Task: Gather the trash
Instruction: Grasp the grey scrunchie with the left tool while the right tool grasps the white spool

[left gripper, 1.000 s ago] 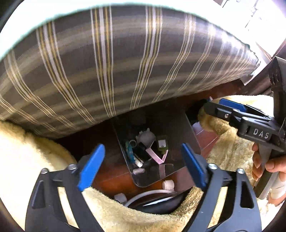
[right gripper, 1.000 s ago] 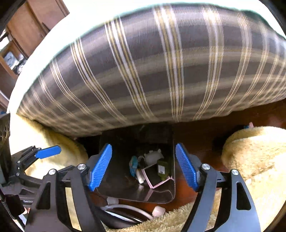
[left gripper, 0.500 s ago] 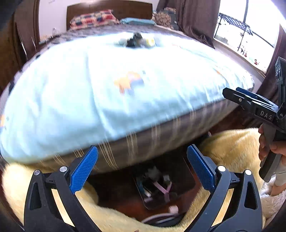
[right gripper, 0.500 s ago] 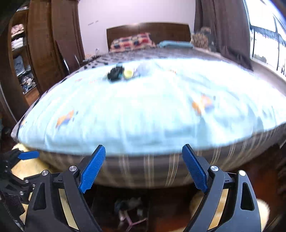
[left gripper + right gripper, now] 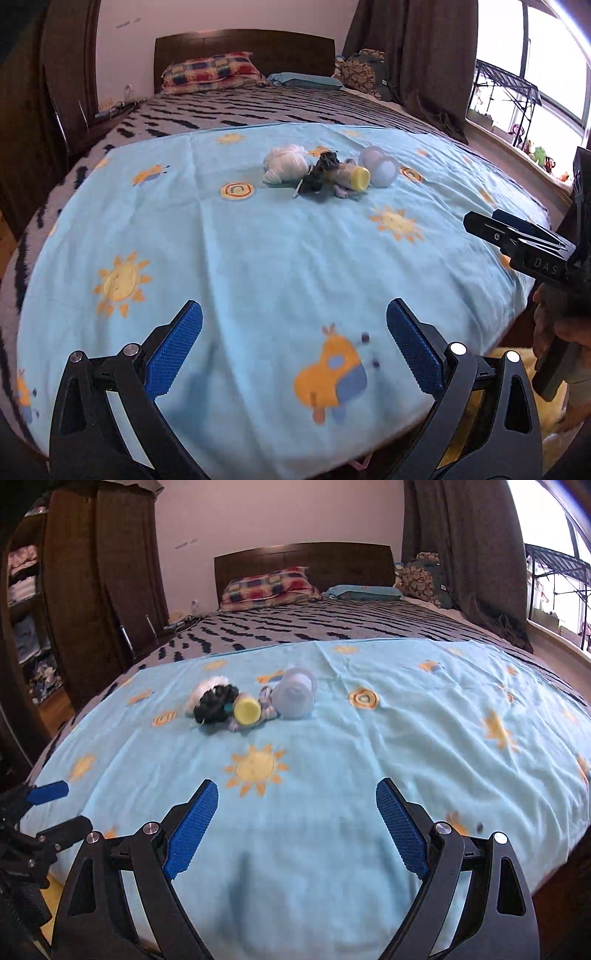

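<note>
On the light blue sun-patterned sheet (image 5: 280, 258) spread over the bed, a small heap of trash (image 5: 325, 173) is seen: a white crumpled wad, a dark tangled clump, a yellow-capped piece and a pale blue round lid. The left claw (image 5: 294, 350) and right claw (image 5: 297, 827) are held released and empty, well short of the heap.

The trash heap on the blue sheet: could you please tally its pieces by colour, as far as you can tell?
White crumpled wad: 1
Black clump: 1
Yellow-capped piece: 1
Pale blue round pieces: 2, they overlap, so the count is uncertain
Total: 5, all touching in one heap on the sheet
</note>
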Demonstrator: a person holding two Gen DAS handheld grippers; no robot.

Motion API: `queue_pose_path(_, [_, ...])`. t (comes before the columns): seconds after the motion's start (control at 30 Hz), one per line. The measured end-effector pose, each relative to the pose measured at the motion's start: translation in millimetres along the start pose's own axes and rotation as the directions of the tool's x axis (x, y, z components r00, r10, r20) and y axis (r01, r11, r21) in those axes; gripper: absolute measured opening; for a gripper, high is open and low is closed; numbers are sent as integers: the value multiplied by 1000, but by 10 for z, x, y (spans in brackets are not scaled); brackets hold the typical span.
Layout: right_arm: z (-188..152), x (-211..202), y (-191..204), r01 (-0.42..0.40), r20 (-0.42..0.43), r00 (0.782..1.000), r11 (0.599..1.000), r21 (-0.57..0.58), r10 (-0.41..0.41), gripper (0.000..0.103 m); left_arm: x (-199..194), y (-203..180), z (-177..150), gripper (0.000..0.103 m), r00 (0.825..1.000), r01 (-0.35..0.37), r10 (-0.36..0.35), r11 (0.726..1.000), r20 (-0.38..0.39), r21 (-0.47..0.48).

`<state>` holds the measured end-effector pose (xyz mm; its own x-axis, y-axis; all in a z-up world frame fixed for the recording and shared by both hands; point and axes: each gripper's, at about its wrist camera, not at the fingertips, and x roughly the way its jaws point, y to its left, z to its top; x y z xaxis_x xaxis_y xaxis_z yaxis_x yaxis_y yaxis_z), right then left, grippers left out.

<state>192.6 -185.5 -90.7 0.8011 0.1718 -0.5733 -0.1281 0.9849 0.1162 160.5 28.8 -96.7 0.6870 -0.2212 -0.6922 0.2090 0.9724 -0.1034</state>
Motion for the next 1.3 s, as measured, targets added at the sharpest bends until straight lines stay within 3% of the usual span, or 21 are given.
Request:
queue_pose_path(0.17, [270,325,-12,15,-24,1000,1000,8,-15,88,263,-17,249,95,1000,-14,14,1000,-14,16])
queue_pose_path(0.33, [533,655,3,10,-55,998,1000,19,-9,84,403,-66,546,93,999,-14,13,999,32,49])
queue_pose_path(0.57, [791,1047,-71,-41,-104,993,996,77,49,61,711,-170,895,64,998,26,-31,994,47,103])
queue_pose_path(0.73, [900,1265,-88,-58,-133,989,994,90,69,50,933,-253,1025,55,998,39,-45,990,37,139])
queue_pose_path(1.17, [944,1738,-125,-77,-215,971,989,123,102,48,1302,-288,1137,10,998,60,-57,985,-23,164])
queue_pose_path(1.23, [935,1783,-105,-73,-243,965,990,121,101,48,1307,-308,1155,10,998,63,-60,983,-23,175])
queue_pose_path(1.3, [891,1885,-49,-88,-309,943,989,120,122,51,1306,-342,1162,10,998,61,-57,980,-26,188])
